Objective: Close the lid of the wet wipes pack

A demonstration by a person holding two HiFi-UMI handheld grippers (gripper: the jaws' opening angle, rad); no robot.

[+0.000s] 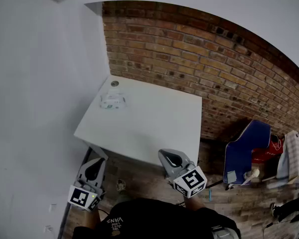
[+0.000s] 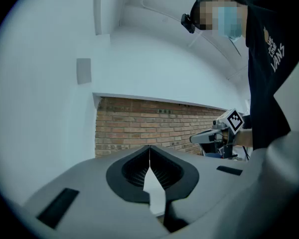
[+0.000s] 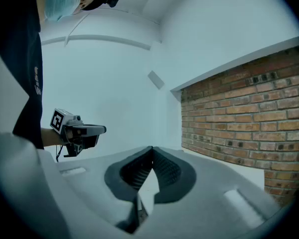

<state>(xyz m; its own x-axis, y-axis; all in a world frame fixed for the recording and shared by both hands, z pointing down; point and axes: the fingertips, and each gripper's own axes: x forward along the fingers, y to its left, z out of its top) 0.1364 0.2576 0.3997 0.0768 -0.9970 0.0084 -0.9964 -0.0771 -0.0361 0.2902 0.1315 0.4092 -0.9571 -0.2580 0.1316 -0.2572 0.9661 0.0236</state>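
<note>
The wet wipes pack (image 1: 113, 101) lies near the far left corner of the white table (image 1: 154, 128). It is too small here to tell how its lid stands. My left gripper (image 1: 93, 169) hangs below the table's near left corner, well short of the pack, its jaws shut on nothing. My right gripper (image 1: 172, 159) is held off the near edge, also shut and empty. In the left gripper view the jaws (image 2: 149, 156) meet in a closed line, and the right gripper (image 2: 217, 136) shows beyond. In the right gripper view the closed jaws (image 3: 152, 156) face the brick wall, with the left gripper (image 3: 77, 131) off to the side.
A small round object (image 1: 114, 83) sits at the table's far corner behind the pack. A brick wall (image 1: 214, 68) runs behind the table and a white wall (image 1: 40, 83) along its left. A blue chair (image 1: 246, 151) and piled cloths (image 1: 291, 158) stand at the right.
</note>
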